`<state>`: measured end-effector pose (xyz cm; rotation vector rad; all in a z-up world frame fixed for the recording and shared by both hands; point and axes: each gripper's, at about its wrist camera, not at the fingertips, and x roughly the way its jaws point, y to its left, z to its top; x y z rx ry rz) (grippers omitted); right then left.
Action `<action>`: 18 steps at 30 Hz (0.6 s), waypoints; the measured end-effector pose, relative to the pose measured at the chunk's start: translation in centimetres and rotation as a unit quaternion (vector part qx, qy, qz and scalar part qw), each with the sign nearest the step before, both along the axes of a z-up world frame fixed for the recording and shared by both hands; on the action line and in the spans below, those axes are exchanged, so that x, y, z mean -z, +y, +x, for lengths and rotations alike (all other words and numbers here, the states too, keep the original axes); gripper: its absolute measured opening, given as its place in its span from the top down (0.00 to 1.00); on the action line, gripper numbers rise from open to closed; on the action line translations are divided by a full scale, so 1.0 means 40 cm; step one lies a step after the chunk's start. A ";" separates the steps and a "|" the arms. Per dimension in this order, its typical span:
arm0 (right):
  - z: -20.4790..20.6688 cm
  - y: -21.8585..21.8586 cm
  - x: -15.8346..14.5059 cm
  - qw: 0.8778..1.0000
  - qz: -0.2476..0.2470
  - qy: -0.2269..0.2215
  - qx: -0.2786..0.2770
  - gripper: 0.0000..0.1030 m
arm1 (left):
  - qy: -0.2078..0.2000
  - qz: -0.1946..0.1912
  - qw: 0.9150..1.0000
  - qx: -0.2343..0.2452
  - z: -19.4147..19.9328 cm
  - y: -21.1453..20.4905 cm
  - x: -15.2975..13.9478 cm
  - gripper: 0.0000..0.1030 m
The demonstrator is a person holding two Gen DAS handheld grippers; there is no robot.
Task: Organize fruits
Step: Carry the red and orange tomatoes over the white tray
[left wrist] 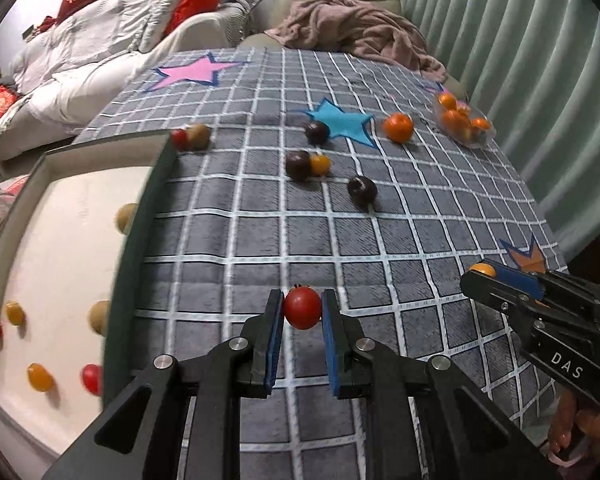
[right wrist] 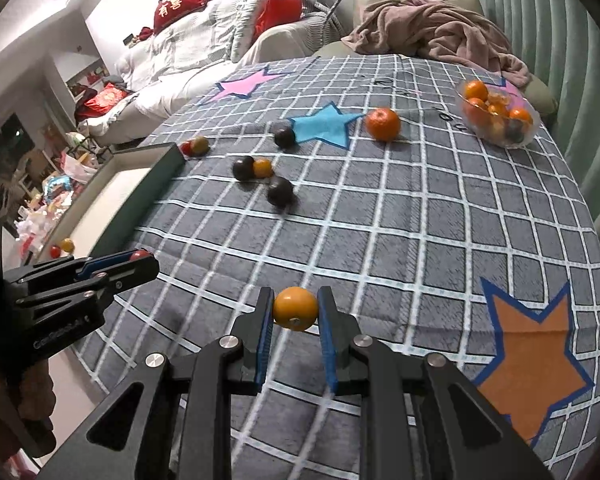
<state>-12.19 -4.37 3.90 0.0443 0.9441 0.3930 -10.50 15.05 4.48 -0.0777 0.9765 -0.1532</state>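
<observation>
- While clamped between the blue pads of the left black two-finger gripper [left wrist: 302, 307], small round red tomato-like fruit [left wrist: 302, 308] held above the grey checked tablecloth [left wrist: 260, 240], just beside the dark green rim of the white-floored tray [left wrist: 136, 216]; jaws closed on its widest part, calyx up.
- Right black two-finger gripper [right wrist: 295, 309] likewise shut around a small round orange-yellow fruit [right wrist: 295, 308], pinched at its equator, off the cloth.
- Likely light, smooth and thin-skinned; slippery if squeezed off-centre, easily bruised or split under hard pressure; best gripped across the middle, gently, as now.
- Already lying in the tray: several small red, yellow and tan fruits, well apart from each other.
- Loose on the cloth: three dark purple round fruits [left wrist: 299, 165], one touching a small yellow fruit [left wrist: 320, 164]; a larger orange mandarin [left wrist: 398, 127] near the blue felt star [left wrist: 342, 122]; a red and tan pair [left wrist: 190, 137] beside the tray's far corner.
- Clear plastic bowl of oranges [right wrist: 496, 114] at the far right edge, well apart from both grippers.
- Tray wall standing between the left fruit and the tray floor; needs clearing before release.
- Fruit kinds uncertain; blur and fisheye bend too strong to say tomato or plum.
</observation>
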 end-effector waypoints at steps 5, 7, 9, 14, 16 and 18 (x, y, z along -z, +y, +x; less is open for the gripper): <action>0.001 0.052 -0.032 1.000 0.002 -0.003 -0.016 0.77 | -0.013 -0.004 1.000 -0.017 -0.016 0.061 -0.031 0.80; 0.003 0.078 -0.046 1.000 0.004 -0.004 -0.025 0.77 | -0.018 -0.005 1.000 -0.025 -0.023 0.088 -0.040 0.80; 0.007 0.109 -0.059 0.999 0.003 -0.007 -0.036 0.77 | -0.022 -0.004 0.999 -0.036 -0.029 0.124 -0.049 0.80; 0.013 0.207 -0.080 0.998 0.000 -0.010 -0.069 0.77 | -0.026 0.002 0.997 -0.071 -0.040 0.230 -0.052 0.80; 0.014 0.246 -0.082 0.997 -0.001 -0.011 -0.082 0.77 | -0.026 0.003 0.996 -0.084 -0.043 0.265 -0.049 0.80; 0.013 0.286 -0.084 0.995 -0.002 -0.011 -0.097 0.77 | -0.026 0.004 0.995 -0.098 -0.048 0.303 -0.045 0.80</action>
